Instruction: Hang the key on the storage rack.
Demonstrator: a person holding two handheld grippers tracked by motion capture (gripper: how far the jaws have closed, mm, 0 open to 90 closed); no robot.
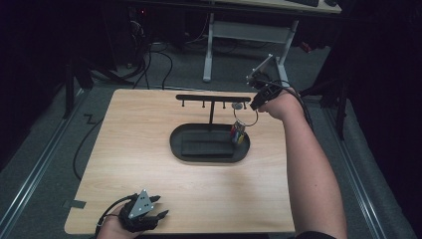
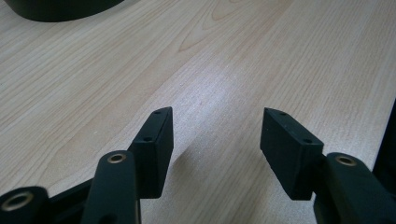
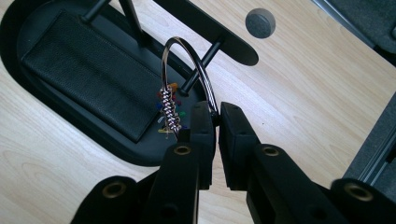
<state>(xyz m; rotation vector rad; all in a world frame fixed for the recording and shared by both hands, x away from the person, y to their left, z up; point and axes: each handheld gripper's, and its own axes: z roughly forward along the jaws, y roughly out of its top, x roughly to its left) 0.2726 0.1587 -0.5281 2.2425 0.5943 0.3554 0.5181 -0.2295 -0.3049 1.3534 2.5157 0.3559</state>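
The wooden table is the biggest thing here, and its near edge is cut off at the bottom of the high view. On it sits a black oval tray with a thin black rack standing up from it. The rack has little pegs, but they are too small to see well.

The right gripper is at the far right end of the rack, above the tray's right side. Its jaws are squeezed tight on a shiny metal key ring. The ring loops up and away from the jaws, close by the rack's bar. A silver chain and small colored bits hang from it, and they are hard to make out.

The left gripper rests low at the near left edge of the table, far from the ring. Its jaws are wide apart with only bare wood between them.
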